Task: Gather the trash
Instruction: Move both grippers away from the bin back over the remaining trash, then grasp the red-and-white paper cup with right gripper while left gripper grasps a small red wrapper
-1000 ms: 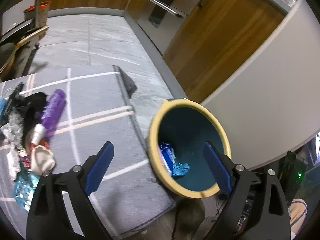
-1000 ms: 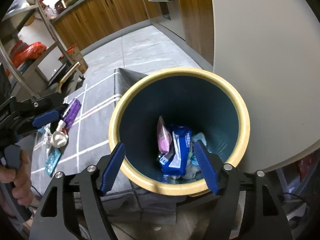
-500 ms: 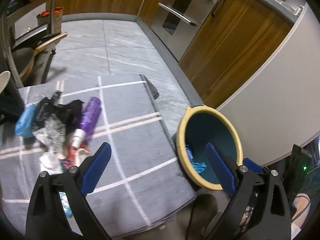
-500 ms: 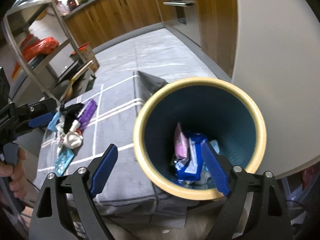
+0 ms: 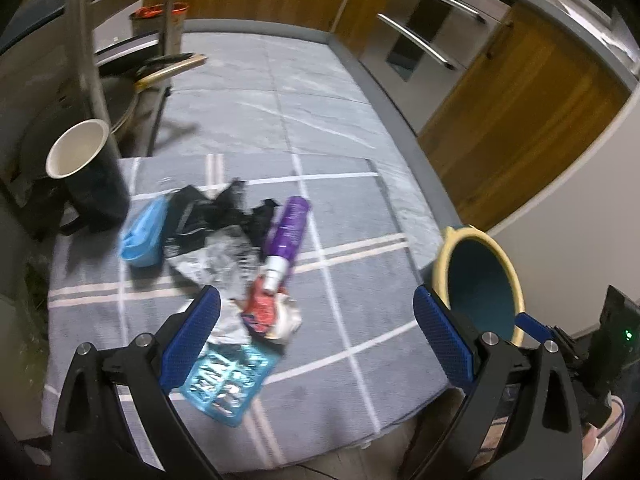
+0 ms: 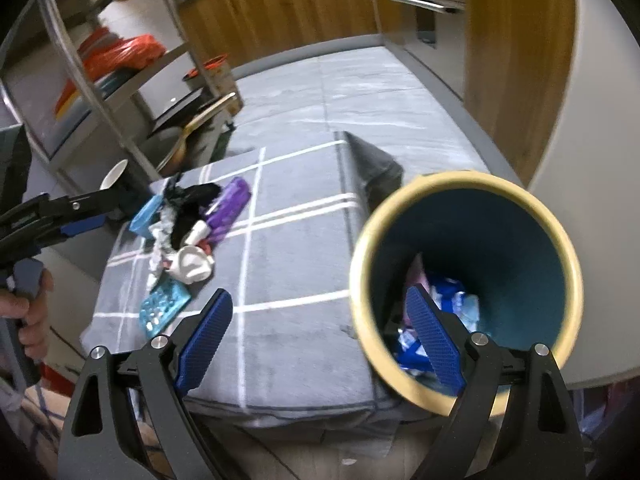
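Hovering released, left gripper [image 5: 316,334] over the trash pile [image 5: 240,256]; right gripper [image 6: 320,334] opening, empty, beside the bin [image 6: 560,240] holding wrappers [image 6: 452,300].

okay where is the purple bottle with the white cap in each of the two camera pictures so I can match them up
Left wrist view: the purple plastic bottle with the white cap lies centre frame in the trash pile on the grey checked mat, cap toward the camera.
Right wrist view: the same bottle lies upper left of centre, at the pile's right edge.
Shared landmark: the yellow-rimmed teal bin, right of the bottle in both.
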A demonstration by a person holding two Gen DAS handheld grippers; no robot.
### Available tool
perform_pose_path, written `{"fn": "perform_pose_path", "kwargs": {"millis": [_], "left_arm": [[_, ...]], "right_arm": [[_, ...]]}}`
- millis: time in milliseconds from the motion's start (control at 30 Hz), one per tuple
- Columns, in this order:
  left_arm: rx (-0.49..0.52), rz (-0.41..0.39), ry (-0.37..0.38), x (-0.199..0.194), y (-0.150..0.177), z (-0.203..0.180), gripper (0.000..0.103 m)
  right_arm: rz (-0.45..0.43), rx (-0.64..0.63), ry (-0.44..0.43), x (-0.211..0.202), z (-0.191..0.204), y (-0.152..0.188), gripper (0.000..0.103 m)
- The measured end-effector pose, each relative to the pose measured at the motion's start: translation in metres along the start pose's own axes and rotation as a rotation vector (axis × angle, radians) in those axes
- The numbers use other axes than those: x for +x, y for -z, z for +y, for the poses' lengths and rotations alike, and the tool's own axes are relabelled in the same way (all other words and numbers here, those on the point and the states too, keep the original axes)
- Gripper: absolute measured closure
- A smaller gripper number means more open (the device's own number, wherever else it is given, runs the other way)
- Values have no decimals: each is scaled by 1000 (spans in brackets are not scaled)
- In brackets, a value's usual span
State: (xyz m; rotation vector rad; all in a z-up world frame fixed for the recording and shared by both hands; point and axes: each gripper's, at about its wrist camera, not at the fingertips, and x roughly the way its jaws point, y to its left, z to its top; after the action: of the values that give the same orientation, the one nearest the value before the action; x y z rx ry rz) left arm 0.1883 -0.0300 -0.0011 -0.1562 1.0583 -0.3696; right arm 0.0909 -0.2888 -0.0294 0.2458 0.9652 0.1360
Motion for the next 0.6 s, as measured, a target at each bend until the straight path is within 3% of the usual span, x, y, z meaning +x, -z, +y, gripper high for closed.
{"fn": "perform_pose_path", "kwargs": {"millis": [333, 600], "left_arm": [[-30, 65, -103, 22, -3, 44, 10], [-41, 32, -114, 21, -30, 59, 11]], "right_arm": [[50, -20, -75, 35, 34, -10, 14], [74, -10, -138, 59, 54, -21, 14]]}}
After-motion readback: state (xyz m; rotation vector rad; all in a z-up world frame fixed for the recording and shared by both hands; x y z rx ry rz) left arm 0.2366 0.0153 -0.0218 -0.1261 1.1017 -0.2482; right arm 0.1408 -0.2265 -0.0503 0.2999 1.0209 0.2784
